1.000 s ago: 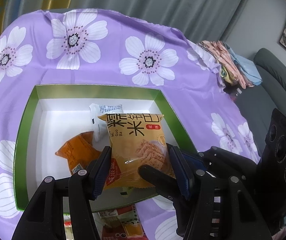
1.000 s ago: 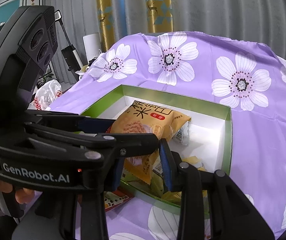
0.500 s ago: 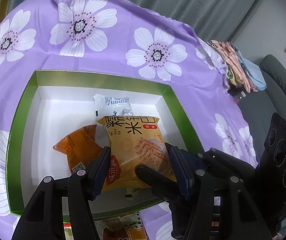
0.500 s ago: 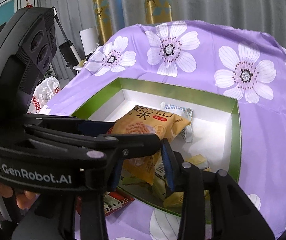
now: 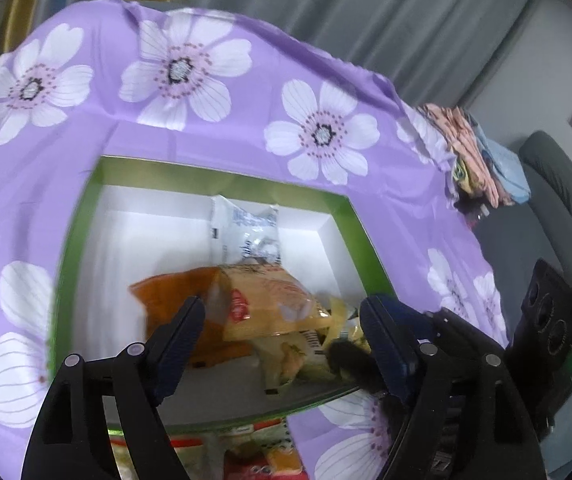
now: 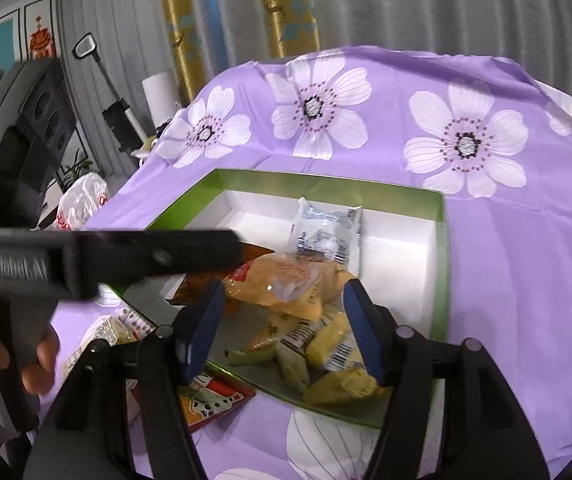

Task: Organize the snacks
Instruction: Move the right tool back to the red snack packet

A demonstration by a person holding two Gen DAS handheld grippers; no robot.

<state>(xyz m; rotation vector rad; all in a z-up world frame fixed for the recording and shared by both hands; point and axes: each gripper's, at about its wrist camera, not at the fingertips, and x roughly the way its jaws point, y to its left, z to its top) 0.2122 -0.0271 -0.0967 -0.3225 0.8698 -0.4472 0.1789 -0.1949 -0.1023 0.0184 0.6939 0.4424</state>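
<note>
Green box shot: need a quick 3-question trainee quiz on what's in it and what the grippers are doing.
1. True or false: the yellow rice-cracker bag lies inside the green box, clear of both grippers' pads.
2. Which pack sits nearest the box's far wall? A) the white pack B) the orange bag C) a small yellow pack
3. Fill in: the red and yellow pack lies ____ the box, on the purple flowered cloth.

Key: 1 true; the left gripper and right gripper have just been opening and their pads are off the bag. 2 A. 3 outside.
</note>
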